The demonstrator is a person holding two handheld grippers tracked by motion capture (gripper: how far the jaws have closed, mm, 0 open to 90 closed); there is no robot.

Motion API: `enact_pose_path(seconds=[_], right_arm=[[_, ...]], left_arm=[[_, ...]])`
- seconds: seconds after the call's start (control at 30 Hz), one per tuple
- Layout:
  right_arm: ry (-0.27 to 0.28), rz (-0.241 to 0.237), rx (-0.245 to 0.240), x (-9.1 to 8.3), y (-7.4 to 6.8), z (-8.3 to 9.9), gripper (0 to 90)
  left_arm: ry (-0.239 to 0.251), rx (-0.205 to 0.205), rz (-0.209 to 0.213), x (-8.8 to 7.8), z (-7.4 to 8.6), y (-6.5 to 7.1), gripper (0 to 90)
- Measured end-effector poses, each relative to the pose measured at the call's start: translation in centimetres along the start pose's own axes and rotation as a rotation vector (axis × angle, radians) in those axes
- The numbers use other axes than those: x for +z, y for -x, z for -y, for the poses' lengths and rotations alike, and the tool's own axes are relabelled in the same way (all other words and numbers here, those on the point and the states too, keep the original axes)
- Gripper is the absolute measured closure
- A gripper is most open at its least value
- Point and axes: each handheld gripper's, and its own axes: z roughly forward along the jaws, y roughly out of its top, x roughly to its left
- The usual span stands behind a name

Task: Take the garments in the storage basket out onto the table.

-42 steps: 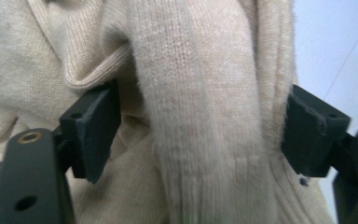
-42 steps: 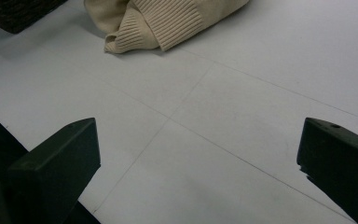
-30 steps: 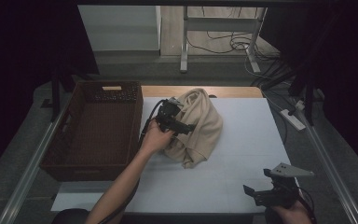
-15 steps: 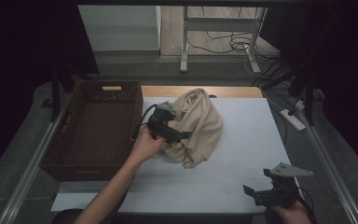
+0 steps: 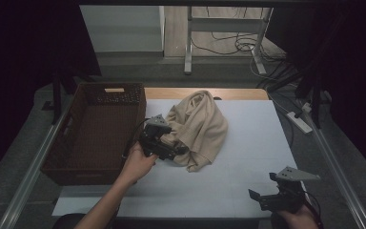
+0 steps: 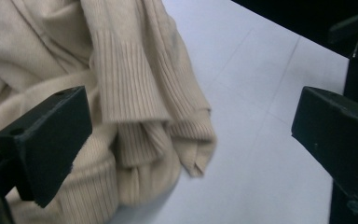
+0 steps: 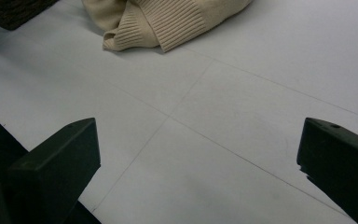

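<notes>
Gaping left gripper point(image 5: 175, 151) beside cream sweater point(image 5: 201, 125), jaws wide

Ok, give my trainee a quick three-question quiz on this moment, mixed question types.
1. True or false: the left gripper has its jaws shut on the beige sweater.
2. Multiple choice: the brown wicker basket sits where relative to the sweater? A) to its left, B) to its right, C) under it.
3. Fill in: the right gripper hangs with open jaws over the bare white ____ near the table's front right corner.

Key:
1. False. The jaws stand wide apart, one against the knit, the other over the white mat.
2. A.
3. mat.
</notes>
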Motion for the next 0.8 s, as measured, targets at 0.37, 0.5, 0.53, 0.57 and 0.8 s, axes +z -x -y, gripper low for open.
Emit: enact_pose_path(seconds=[0.37, 0.5, 0.53, 0.57, 0.8], right_arm=[[-0.003, 0.005, 0.002, 0.0, 0.0, 0.0, 0.0], [-0.006, 0.007, 0.0, 0.0, -0.1, 0.0, 0.0], [-0.006, 0.007, 0.0, 0.0, -0.1, 0.0, 0.0], [-0.007, 0.008, -0.001, 0.0, -0.1, 0.0, 0.0], [-0.012, 0.01, -0.001, 0.1, -0.1, 0.0, 0.0]], left_arm=[[0.025, -0.006, -0.018, -3.7, 3.1, 1.9, 0.0], [0.046, -0.024, -0.037, -5.3, 4.8, 2.4, 0.0], [0.051, -0.031, -0.042, -5.6, 5.1, 2.5, 0.0], [0.06, -0.035, -0.052, -6.1, 5.7, 2.6, 0.0], [0.083, -0.067, -0.098, -8.8, 8.5, 3.3, 0.0]])
